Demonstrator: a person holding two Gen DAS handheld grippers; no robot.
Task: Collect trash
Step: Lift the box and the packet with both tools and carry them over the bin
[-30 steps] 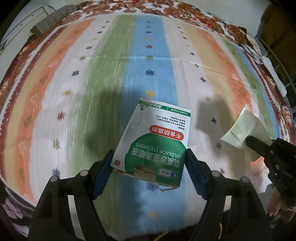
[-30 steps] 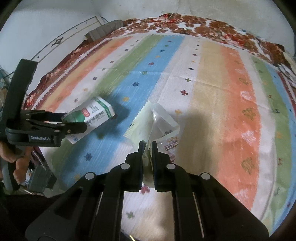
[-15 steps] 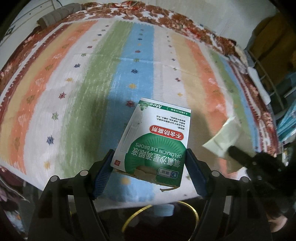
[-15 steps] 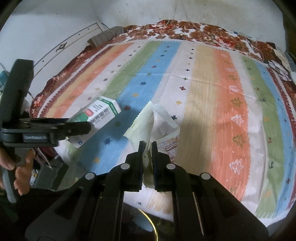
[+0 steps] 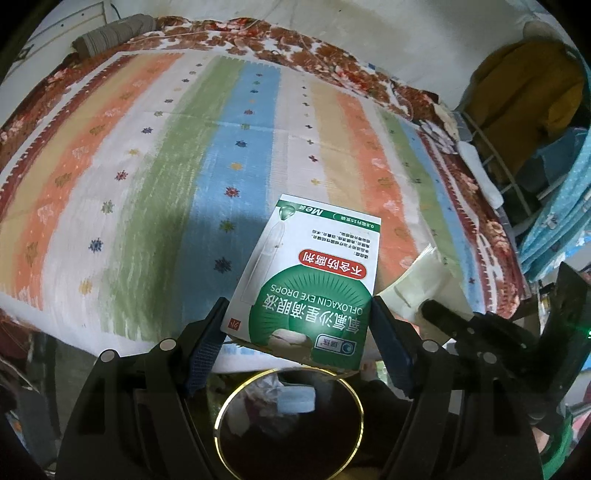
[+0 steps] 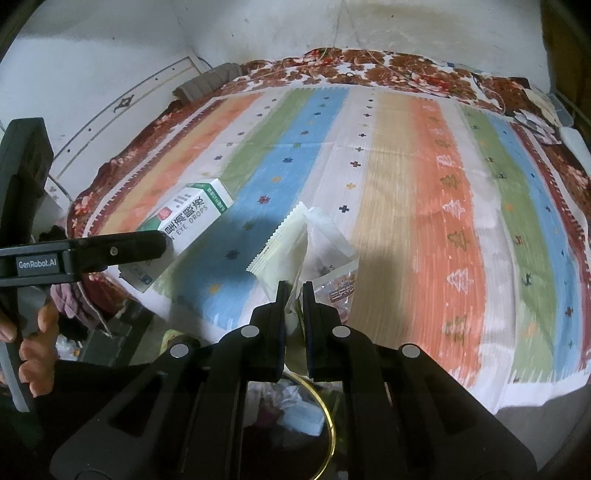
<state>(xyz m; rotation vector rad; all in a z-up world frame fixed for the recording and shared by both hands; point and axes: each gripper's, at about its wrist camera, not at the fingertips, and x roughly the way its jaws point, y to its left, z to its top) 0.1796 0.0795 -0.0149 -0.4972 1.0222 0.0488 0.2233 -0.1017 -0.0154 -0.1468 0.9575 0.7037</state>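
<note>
My left gripper point(image 5: 297, 314) is shut on a green and white eye drops box point(image 5: 310, 273), its blue pads pressing both sides. The box hangs over the bed's near edge, above a gold-rimmed trash bin point(image 5: 288, 421) on the floor. In the right wrist view the same box point(image 6: 184, 225) shows at the left, clamped by the left gripper's fingers point(image 6: 122, 245). My right gripper point(image 6: 293, 288) is shut on crumpled plastic wrappers point(image 6: 306, 251), a pale yellow sachet and a clear packet. The bin's gold rim point(image 6: 328, 424) lies just below it.
A striped bedspread point(image 5: 221, 147) covers the bed, with a floral blanket border point(image 6: 369, 62) behind. A grey rolled cloth point(image 5: 110, 33) lies at the far corner. Clothes and a rack point(image 5: 517, 110) crowd the right side. A hand point(image 6: 33, 350) holds the left gripper's handle.
Both grippers have pulled back from over the bed to past its near edge and risen, still holding the box and the wrappers. The gold-rimmed bin has come into view beneath them.
</note>
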